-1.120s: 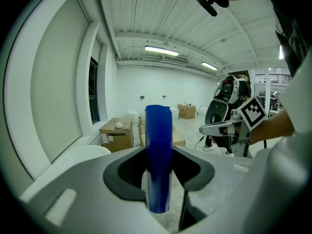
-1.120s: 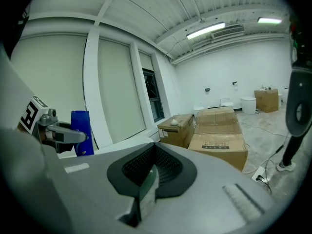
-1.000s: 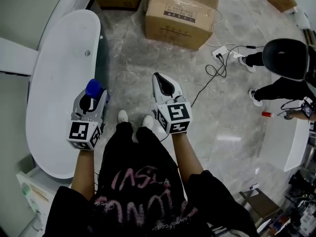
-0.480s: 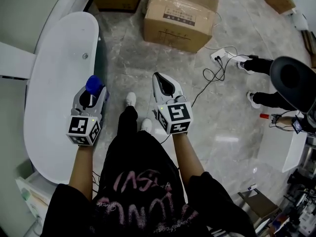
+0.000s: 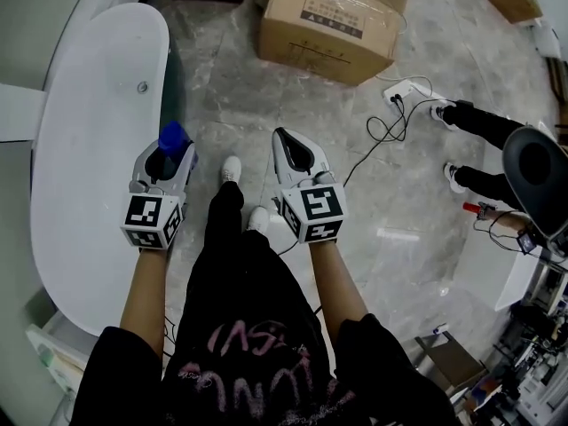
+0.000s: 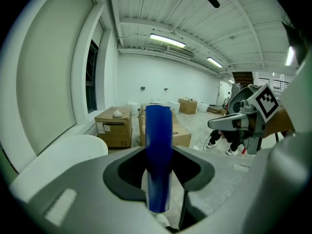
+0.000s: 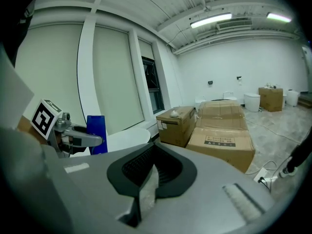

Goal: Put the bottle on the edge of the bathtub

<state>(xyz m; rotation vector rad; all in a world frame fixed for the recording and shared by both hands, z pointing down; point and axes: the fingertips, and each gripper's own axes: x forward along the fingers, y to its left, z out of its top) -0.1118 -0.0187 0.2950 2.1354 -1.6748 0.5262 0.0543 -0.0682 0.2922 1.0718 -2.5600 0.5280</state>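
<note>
Left gripper (image 5: 170, 155) has its jaws clamped on the tall cobalt-blue plastic bottle (image 5: 172, 138); the left gripper view shows the bottle (image 6: 158, 150) upright, pinched between both jaws, its top well clear of them; left gripper (image 6: 159, 177) carries nothing else; right gripper (image 5: 287, 142) has its jaws pressed fully together with nothing between them, confirmed in the right gripper view (image 7: 144, 191); the bottle is held in the air just at the right-hand long edge of the white oval freestanding bathtub (image 5: 80, 176); can't tell whether it is directly over the rim or just outside it, nor how high above it; not set down; in the left gripper view the bathtub rim (image 6: 63, 155) sits low and left of the bottle; the right gripper view catches the bottle (image 7: 96, 130) from the side, with the pale bathtub (image 7: 127, 136) just behind it; right gripper hangs over the grey marble-look floor (image 5: 240, 87), well apart from the bathtub, roughly level with the left gripper; person's black trousers and white shoes (image 5: 232, 169) show between the two grippers; large brown cardboard box (image 5: 330, 27) on the floor beyond the far end of the bathtub; white power strip with black cables (image 5: 404, 91) right of it; a second person in dark clothes (image 5: 484, 127) at the right edge.
</note>
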